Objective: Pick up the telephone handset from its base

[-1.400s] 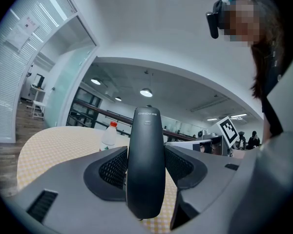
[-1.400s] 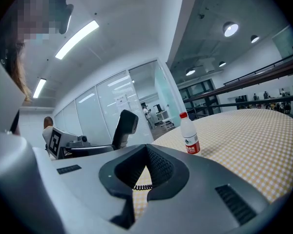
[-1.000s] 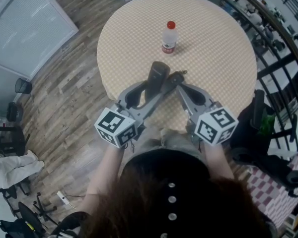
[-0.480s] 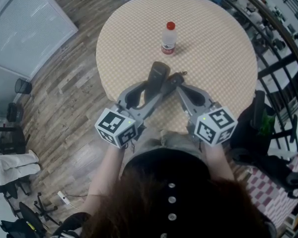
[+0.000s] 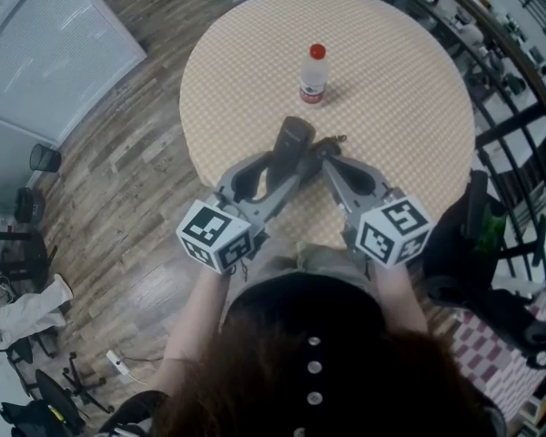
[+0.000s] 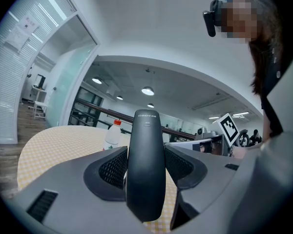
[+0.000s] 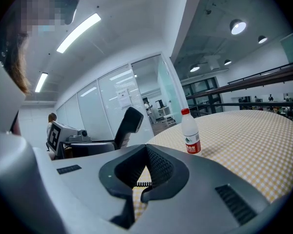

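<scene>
**Handset in the left claw, above the near edge of the round surface**

We see first the wooden floor (image 5: 118,167) and, standing on it, the round surface (image 5: 400,89), which is covered with a fine yellow-and-white check pattern. Above its near edge the person holds both tools close together, each with its marker cube turned toward the head camera. The left claw (image 5: 297,158) is clamped on the telephone handset (image 6: 145,169). In the left gripper view the two ribbed pads press on the dark handset from both sides, and its rounded end rises beyond the jaws (it carries some pale print, too small for us to read). In the right gripper view the handset appears tilted and in the air, not lying on the surface. The right claw (image 7: 146,150) is just beside it, on the right, with its jaws closed against each other and nothing between them. Farther out on the surface, well apart from both claws, a small clear bottle (image 5: 313,73) with a red cap and a red label stands upright.
</scene>
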`<state>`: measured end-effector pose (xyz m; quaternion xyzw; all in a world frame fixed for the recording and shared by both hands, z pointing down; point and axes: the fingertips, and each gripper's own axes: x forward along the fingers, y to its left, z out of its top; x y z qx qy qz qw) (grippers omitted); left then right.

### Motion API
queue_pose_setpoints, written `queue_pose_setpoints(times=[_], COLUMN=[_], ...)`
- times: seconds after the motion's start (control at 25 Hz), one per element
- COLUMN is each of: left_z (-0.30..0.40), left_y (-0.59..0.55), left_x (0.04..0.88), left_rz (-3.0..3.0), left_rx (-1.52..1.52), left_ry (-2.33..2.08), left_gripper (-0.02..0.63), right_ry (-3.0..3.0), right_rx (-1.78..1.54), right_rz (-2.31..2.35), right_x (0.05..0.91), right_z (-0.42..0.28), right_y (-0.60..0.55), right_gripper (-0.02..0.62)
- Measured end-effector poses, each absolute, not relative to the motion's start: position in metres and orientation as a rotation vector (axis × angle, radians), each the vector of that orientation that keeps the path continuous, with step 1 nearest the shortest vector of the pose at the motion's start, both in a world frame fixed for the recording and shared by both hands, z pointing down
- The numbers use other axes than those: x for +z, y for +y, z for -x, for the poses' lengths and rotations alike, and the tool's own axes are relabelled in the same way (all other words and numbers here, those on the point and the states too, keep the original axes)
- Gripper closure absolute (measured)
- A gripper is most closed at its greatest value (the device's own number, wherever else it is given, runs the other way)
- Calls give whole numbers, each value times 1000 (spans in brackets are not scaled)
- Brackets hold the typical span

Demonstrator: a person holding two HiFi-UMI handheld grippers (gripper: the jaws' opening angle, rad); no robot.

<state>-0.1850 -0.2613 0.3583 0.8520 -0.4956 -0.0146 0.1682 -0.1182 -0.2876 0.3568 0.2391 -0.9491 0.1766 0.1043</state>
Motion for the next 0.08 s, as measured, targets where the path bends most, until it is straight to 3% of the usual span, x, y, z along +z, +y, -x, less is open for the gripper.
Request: queue_pose_setpoints(times=[0.08], left_z=[186], left_y=[-262], left_x=[358], left_rz=[-2424], left_rx=[-42], left_ry=[-1407], left_gripper=[359], right_ry=[-2794], right_rx=[521], right_rz=[-693], right_x=[358], right_z=[120], right_y=[-288], right_gripper=[586])
